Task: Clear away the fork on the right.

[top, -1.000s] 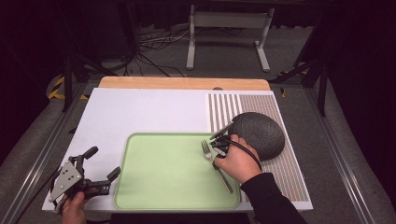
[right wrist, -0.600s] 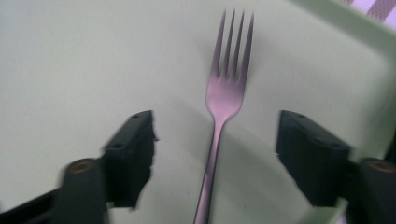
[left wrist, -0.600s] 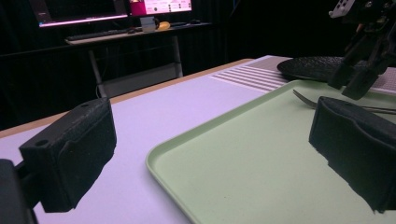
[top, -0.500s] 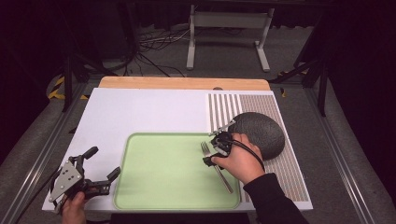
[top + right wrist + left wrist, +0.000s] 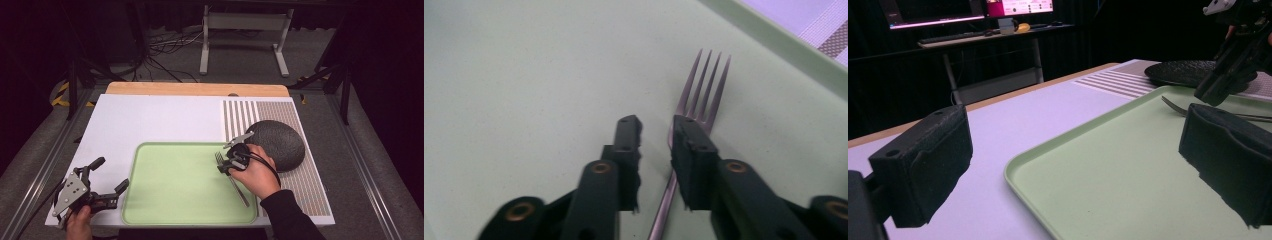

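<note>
High view: fork (image 5: 231, 176) lying inside the green tray (image 5: 150, 210), near its right edge, handle running toward the tray's near right corner, tines pointing away. Right gripper (image 5: 226, 162) parked over the neck, far nearer than the left gripper (image 5: 111, 176), off the tray's left rim, fingers wide open, nothing in them.

Left gripper view: fork at the tray's far side, beyond open fingers (image 5: 928, 162).

Right gripper view: fingers (image 5: 694, 150) just closing, narrow gap, fork neck under the right one, not pinched yet.
</note>
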The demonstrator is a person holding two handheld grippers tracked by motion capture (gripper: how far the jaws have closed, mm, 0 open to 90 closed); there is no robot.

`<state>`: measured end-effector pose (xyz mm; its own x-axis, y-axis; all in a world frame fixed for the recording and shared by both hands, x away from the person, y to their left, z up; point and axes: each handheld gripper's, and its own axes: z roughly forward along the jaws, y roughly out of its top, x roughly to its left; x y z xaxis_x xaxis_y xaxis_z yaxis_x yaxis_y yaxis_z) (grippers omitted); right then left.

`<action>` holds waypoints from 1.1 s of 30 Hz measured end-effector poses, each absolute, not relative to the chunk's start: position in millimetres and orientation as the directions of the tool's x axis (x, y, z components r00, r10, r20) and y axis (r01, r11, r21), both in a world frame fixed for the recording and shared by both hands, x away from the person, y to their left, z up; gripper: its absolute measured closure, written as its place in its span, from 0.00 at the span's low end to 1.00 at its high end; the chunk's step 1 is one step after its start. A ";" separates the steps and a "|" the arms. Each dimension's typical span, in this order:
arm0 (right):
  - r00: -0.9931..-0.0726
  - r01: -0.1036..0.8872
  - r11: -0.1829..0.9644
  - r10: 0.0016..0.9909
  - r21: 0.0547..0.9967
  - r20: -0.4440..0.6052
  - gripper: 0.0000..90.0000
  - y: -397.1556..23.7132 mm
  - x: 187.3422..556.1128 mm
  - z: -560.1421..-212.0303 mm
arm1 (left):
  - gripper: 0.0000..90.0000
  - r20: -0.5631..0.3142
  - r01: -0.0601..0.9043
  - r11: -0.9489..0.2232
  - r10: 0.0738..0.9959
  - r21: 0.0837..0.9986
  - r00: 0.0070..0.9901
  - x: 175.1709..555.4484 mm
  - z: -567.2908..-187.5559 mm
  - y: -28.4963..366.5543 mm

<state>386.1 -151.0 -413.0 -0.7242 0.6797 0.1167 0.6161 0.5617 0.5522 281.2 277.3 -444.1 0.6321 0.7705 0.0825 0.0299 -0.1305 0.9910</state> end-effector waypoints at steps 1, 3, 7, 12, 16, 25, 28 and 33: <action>-0.724 0.618 0.560 0.679 0.552 0.121 0.87 -150.8 385.6 -414.1 | 0.01 0.085 0.031 -0.135 0.768 0.990 0.635 281.3 -444.0 277.4; -0.738 0.602 0.579 0.666 0.550 0.106 1.00 -149.7 385.4 -419.1 | 0.01 0.085 0.031 -0.136 0.769 0.990 0.634 281.0 -443.9 277.3; -0.745 0.595 0.594 0.660 0.541 0.095 1.00 -148.6 385.9 -423.3 | 0.01 0.085 0.031 -0.135 0.769 0.990 0.634 281.0 -443.8 277.5; -0.747 0.597 0.605 0.659 0.527 0.089 1.00 -148.0 387.2 -428.8 | 0.01 0.086 0.030 -0.136 0.768 0.990 0.634 281.0 -443.8 277.3; -0.745 0.600 0.608 0.662 0.520 0.086 1.00 -148.6 388.3 -432.6 | 0.01 0.086 0.031 -0.136 0.769 0.990 0.634 281.0 -443.8 277.4; -0.743 0.597 0.616 0.666 0.513 0.066 1.00 -148.8 389.1 -432.7 | 0.01 0.088 0.031 -0.139 0.768 0.990 0.635 280.9 -443.9 276.4; -0.738 0.601 0.615 0.672 0.510 0.061 1.00 -150.5 390.2 -432.3 | 0.01 0.088 0.031 -0.139 0.768 0.990 0.634 281.0 -444.0 276.3; -0.730 0.609 0.612 0.681 0.505 0.056 1.00 -154.3 391.6 -431.7 | 0.01 0.089 0.031 -0.140 0.767 0.990 0.635 281.0 -444.1 275.8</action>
<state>391.6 -154.3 -431.7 -0.7305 0.6807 0.0559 0.6089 0.6120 0.5047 281.0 275.8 -444.1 0.6352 0.7672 0.0890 0.0311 -0.1405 0.9896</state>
